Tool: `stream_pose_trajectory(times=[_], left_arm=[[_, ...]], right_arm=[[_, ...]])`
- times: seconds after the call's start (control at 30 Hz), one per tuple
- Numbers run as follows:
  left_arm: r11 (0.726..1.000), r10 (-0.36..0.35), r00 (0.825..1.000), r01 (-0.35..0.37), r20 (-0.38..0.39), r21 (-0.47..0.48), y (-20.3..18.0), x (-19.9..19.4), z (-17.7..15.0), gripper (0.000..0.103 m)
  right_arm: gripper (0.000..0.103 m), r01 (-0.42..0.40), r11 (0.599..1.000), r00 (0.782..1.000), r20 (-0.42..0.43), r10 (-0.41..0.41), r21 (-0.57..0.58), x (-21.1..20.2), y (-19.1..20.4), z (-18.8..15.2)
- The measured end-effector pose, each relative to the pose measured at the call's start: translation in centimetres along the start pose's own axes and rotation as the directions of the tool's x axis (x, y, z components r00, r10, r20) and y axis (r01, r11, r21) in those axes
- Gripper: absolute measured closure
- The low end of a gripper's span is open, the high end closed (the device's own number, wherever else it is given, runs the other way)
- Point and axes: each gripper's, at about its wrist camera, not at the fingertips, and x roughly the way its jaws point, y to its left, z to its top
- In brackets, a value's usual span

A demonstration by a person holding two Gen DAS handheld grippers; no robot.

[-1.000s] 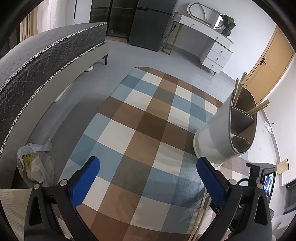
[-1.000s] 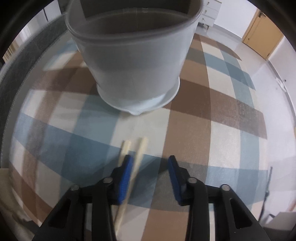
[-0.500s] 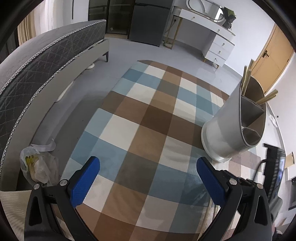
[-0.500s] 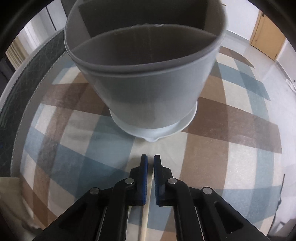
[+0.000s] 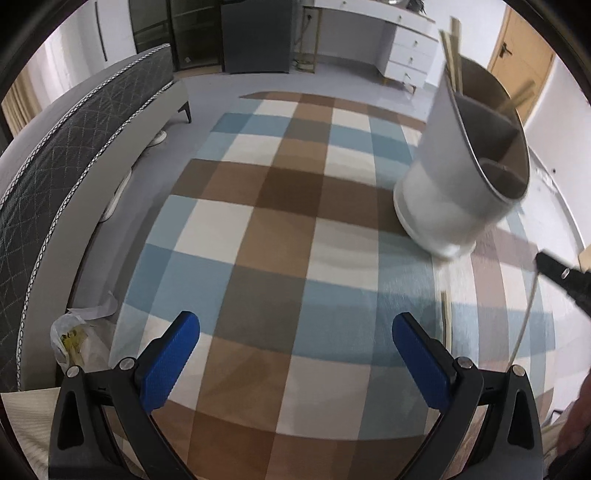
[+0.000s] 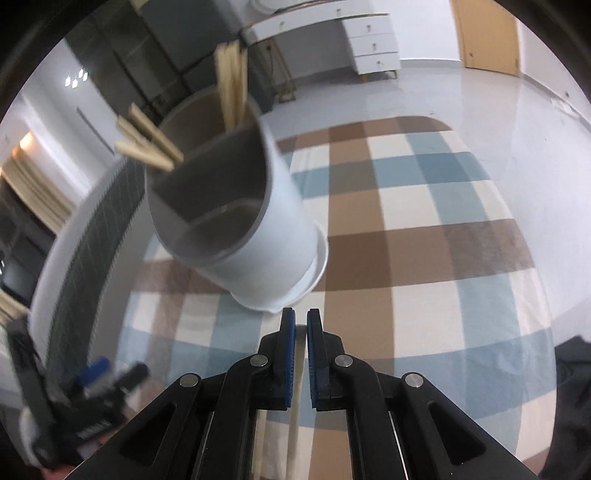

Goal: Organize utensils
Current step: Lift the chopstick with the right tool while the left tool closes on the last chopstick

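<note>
A white utensil holder with grey inner compartments (image 5: 458,184) stands on the checked rug (image 5: 280,206) at the right; it also shows in the right wrist view (image 6: 236,229). Several wooden chopsticks (image 6: 231,92) stick out of its far compartments. My right gripper (image 6: 300,325) is shut on a pale wooden chopstick (image 6: 293,435) and holds it above the rug, just in front of the holder's base. In the left wrist view that chopstick (image 5: 524,321) hangs below the right gripper's tip at the right edge. My left gripper (image 5: 295,354) is open and empty above the rug.
A grey bed (image 5: 74,158) runs along the left of the rug. A plastic bag (image 5: 77,339) lies on the floor beside it. A white dresser (image 5: 402,40), a dark cabinet (image 5: 255,33) and a wooden door (image 5: 521,48) stand at the back.
My right gripper closed on a chopstick that lay on the rug and lifted it, swinging up toward the holder. My left gripper stayed open and drifted slightly.
</note>
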Motion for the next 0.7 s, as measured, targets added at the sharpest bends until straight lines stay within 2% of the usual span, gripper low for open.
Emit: stream_pose_trajectory(times=[0.17, 0.4, 0.47, 0.7], left_arm=[[0.997, 0.028, 0.999, -0.026, -0.032, 0.072, -1.9, 0.0, -0.7, 0.002], [0.997, 0.032, 0.995, -0.025, -0.093, 0.071, -4.3, 0.3, -0.9, 0.002], [0.998, 0.022, 0.992, -0.014, -0.127, 0.068, -5.3, 0.8, -1.0, 0.002], [0.995, -0.005, 0.988, 0.02, -0.155, 0.1, -9.1, 2.0, -0.2, 0.002]], right_arm=[[0.098, -0.04, 0.996, 0.998, 0.056, 0.036, 0.076, -2.4, -1.6, 0.3], [0.098, -0.08, 0.99, 0.993, 0.097, 0.068, 0.118, -4.4, -2.7, 0.0], [0.098, -0.094, 0.987, 0.991, 0.103, 0.081, 0.134, -4.8, -3.5, -0.3], [0.098, -0.122, 0.972, 0.987, 0.124, 0.098, 0.203, -6.7, -6.3, -1.2]])
